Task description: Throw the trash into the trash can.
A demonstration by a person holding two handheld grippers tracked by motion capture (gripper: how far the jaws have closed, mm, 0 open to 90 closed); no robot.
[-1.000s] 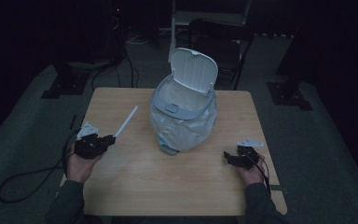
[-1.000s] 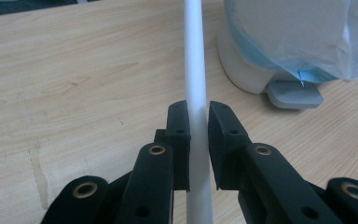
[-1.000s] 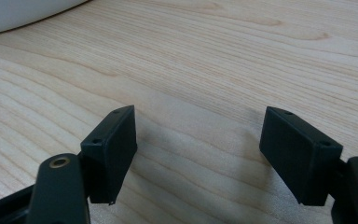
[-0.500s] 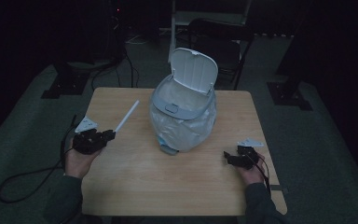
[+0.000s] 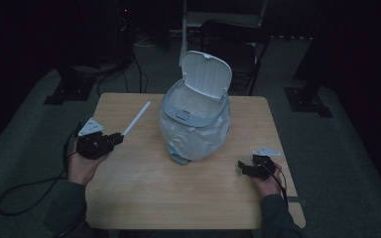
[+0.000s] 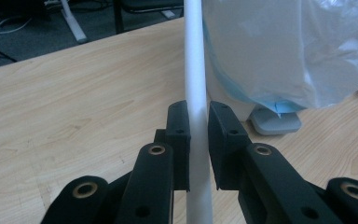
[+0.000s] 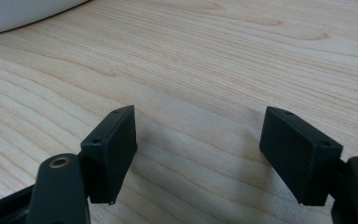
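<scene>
Left gripper, seen from the high view, pinches one end of a white tube left of the bin; the tube's long axis slants up and away toward the table's far edge. Right gripper sits near the table's right edge, right of the bin

Left gripper view: both pads clamp the tube, which runs straight ahead beside the bin's plastic liner

Right gripper view: jaws spread wide over bare wood, nothing between them

No writing is legible
</scene>
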